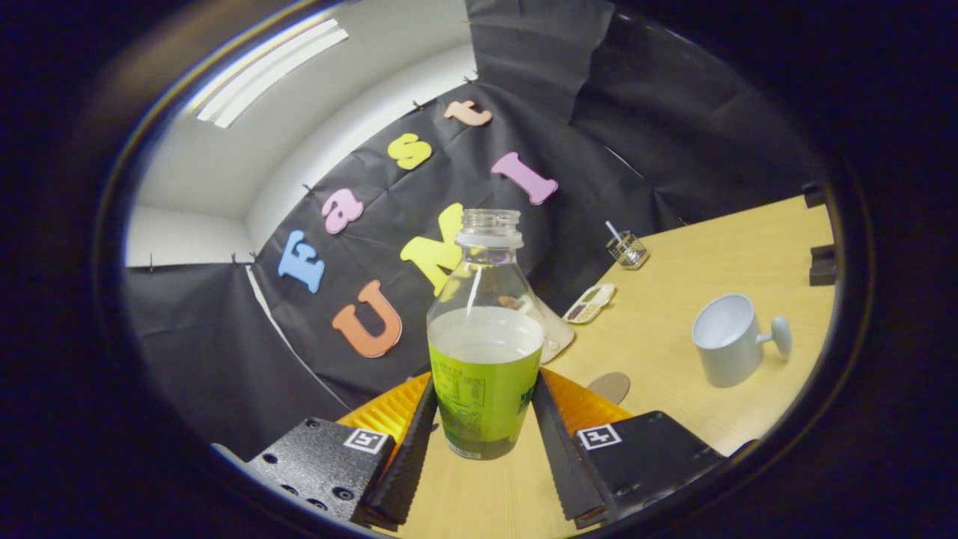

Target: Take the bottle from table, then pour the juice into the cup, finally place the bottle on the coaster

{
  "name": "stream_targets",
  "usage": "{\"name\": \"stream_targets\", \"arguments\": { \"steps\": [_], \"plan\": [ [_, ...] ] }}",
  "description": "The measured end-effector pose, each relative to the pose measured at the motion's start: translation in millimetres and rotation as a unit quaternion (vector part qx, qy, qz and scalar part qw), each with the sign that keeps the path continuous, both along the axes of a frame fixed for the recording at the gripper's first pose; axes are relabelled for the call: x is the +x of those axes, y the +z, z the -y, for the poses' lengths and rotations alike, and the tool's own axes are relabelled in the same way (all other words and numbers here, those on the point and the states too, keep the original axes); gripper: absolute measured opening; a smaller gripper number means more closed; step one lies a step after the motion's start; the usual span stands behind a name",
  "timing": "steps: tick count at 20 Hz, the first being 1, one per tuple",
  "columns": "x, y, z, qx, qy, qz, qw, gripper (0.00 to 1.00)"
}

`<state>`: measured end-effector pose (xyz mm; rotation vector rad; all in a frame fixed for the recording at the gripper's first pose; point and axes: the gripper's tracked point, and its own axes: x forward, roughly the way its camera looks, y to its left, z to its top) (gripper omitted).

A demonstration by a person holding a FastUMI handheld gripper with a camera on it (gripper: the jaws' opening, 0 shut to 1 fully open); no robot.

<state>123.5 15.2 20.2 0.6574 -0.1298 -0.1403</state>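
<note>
A clear uncapped bottle (485, 352) with a green label, about half full of pale juice, stands upright between my fingers. My gripper (483, 389) is shut on it, one finger against each side of the label. I cannot tell whether its base rests on the wooden table (673, 419) or hangs just above it. A pale cup (727, 338) with a side handle stands on the table beyond the fingers to the right, its mouth turned toward me. A round brown coaster (610, 386) lies flat just past the right finger, between the bottle and the cup.
Behind the bottle lies a white flat object (557, 333), with a small remote-like device (590, 302) beside it. A small clear holder (627, 250) with a stick in it stands near the cloth wall. Two black blocks (822, 263) sit at the table's far right edge.
</note>
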Motion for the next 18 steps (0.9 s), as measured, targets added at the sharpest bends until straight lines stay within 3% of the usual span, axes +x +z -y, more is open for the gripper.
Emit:
{"name": "stream_targets", "arguments": {
  "steps": [4,12,18],
  "plan": [
    [-6.4,10.7,-9.4,-0.070,-0.038,-0.003,0.997,0.77],
    [-19.6,28.0,-19.3,-0.149,-0.105,-0.012,0.983,0.77],
    [-13.9,42.4,-33.7,-0.207,-0.122,-0.025,0.970,0.77]
  ]
}}
